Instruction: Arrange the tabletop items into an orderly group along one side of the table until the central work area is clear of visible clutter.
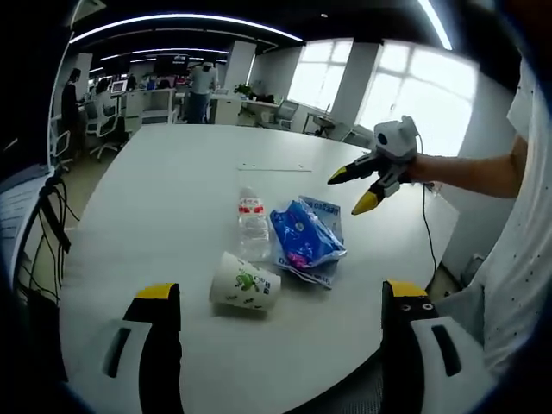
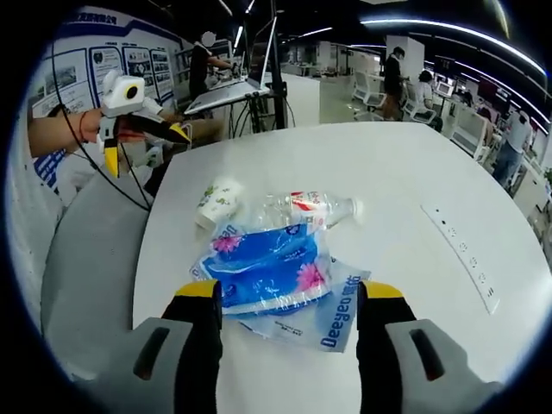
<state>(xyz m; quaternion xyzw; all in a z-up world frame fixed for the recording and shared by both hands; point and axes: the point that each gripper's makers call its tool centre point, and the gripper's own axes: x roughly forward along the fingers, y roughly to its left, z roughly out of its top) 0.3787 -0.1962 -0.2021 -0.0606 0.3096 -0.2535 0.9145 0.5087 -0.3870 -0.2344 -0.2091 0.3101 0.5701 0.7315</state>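
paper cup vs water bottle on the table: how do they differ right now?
The paper cup is opaque white with a green print; the water bottle is clear plastic with a red and white label. The cup is short and tapered; the bottle is longer and slimmer. The bottle lies right beside the blue tissue pack; the cup sits off its corner, nearer the table edge. Both lie on their sides.

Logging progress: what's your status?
Both grippers open, empty: left gripper, right gripper. Paper cup, water bottle, blue packet lie clustered, ungrasped. Nothing blocking.
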